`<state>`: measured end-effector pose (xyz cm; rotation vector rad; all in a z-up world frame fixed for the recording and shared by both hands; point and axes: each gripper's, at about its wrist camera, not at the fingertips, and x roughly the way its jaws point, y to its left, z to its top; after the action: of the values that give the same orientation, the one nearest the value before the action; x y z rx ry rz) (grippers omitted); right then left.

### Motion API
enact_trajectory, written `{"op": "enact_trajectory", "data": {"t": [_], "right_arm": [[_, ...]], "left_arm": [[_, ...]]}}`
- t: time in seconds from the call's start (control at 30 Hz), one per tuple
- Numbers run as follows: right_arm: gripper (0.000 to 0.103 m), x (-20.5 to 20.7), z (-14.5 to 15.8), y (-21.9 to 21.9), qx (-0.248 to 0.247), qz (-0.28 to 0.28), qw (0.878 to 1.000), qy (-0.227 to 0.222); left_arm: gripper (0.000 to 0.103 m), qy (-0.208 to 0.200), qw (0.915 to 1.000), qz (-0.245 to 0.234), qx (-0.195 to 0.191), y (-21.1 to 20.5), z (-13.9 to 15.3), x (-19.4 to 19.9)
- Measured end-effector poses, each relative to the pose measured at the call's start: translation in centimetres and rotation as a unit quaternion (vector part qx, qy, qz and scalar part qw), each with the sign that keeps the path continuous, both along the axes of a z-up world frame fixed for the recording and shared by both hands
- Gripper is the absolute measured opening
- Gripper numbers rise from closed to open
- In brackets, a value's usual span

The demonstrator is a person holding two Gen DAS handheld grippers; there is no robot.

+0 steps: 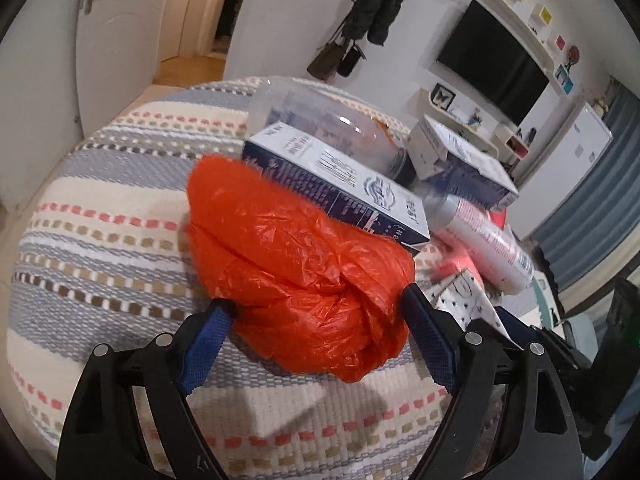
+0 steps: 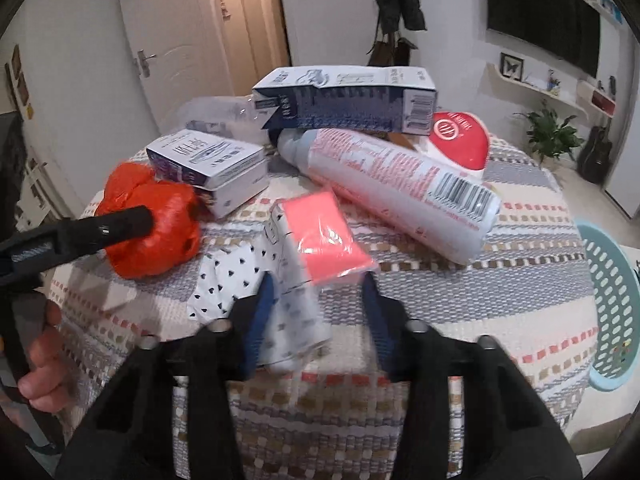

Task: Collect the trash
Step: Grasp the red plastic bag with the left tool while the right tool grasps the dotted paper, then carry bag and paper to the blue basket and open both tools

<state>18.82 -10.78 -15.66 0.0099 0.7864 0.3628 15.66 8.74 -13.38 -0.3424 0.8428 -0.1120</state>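
A crumpled orange plastic bag [image 1: 304, 280] lies on the striped cloth. My left gripper [image 1: 316, 304] is open around it, a blue pad on each side, the right pad at its edge. In the right wrist view the same bag [image 2: 160, 236] sits at the left, partly behind a black left finger [image 2: 120, 224]. My right gripper [image 2: 318, 284] is shut on a pink and white packet [image 2: 324, 232], which is blurred and tilts up between the pads. A white paper wrapper with dark dots [image 2: 228, 280] lies beside it.
Two blue-and-white cartons [image 2: 344, 96] [image 2: 208, 164], a white and pink bottle on its side [image 2: 400, 188], a red-lidded tub [image 2: 460, 140] and a clear plastic container [image 1: 320, 120] crowd the table's far half. A teal basket [image 2: 612, 300] stands off the right edge. A hand [image 2: 40, 360] holds the left gripper.
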Motion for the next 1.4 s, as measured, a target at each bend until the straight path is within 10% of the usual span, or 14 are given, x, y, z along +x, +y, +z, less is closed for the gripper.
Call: {"op": "enact_trajectory", "data": {"t": [0.37, 0.7, 1.4], "right_arm": [[0.005, -1.3, 0.5, 0.9, -0.004, 0.024, 0.999, -0.030], [0.003, -2.1, 2.3, -1.3, 0.031, 0.013, 0.999, -0.042], [0.003, -4.6, 9.0, -12.5, 0.046, -0.104, 0.983, -0.141]], "left_arm": [[0.040, -0.041, 0.9990, -0.005, 0.017, -1.0, 1.6, -1.5], [0.038, -0.139, 0.9896, -0.033, 0.014, -2.3, 7.1, -4.6], [0.038, -0.202, 0.9669, -0.144, 0.058, -13.0, 12.4, -4.9]]}}
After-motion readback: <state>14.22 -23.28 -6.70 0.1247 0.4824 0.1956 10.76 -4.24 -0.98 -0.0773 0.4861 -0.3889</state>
